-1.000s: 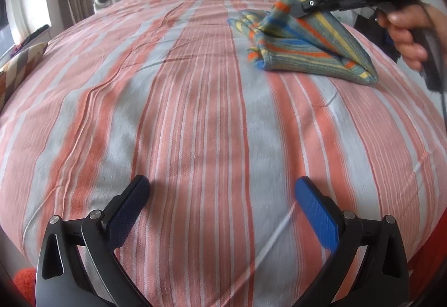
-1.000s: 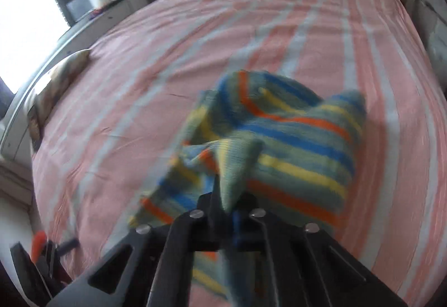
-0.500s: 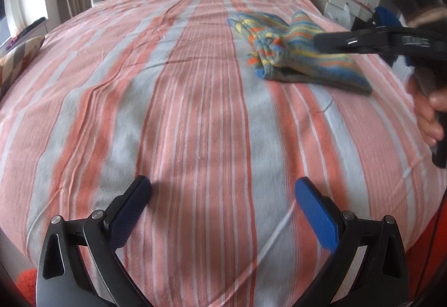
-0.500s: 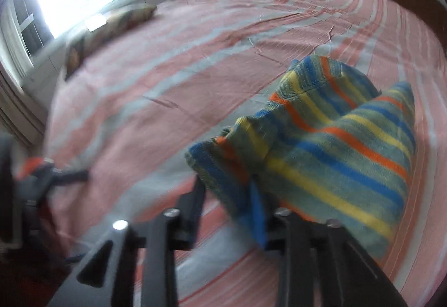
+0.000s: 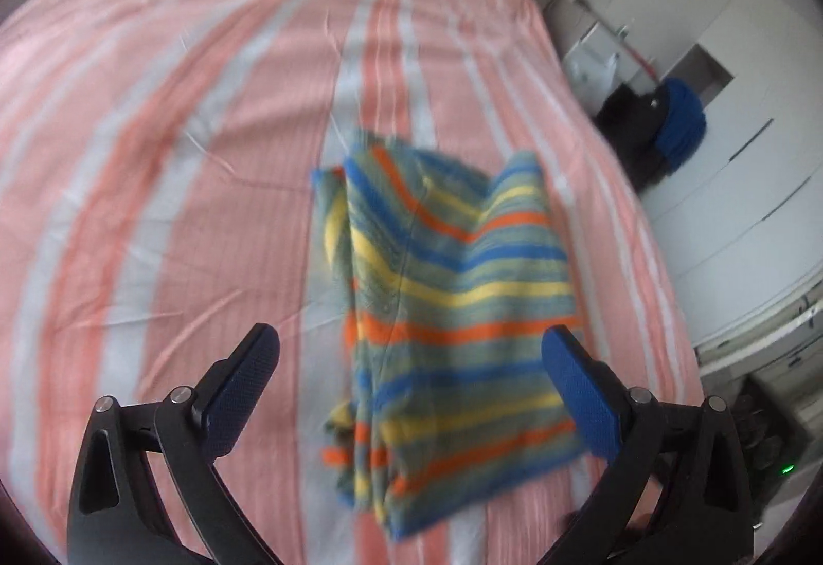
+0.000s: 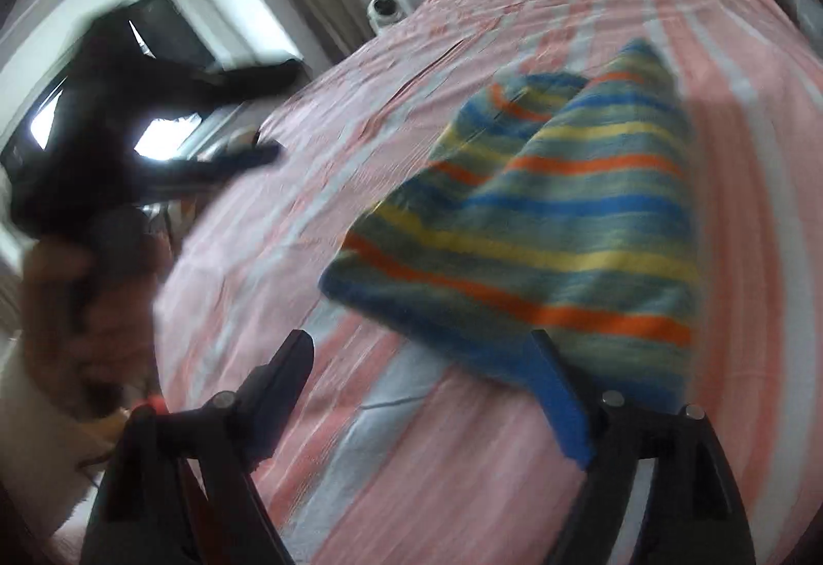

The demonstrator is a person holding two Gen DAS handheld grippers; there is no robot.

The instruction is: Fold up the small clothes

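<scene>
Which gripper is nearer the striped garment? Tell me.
Both are close; I cannot tell which is closer. The right gripper, jaws opening with nothing between them, sits at the striped garment's near edge. The left gripper hangs open just over its near end.

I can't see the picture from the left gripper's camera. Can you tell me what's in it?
A folded stripy cloth in blue, yellow, orange and grey-green lies on a bed with a pink-and-white striped sheet. The left gripper is just in front of it with its blue-padded fingers wide apart, holding nothing. The picture is a bit blurry.
</scene>
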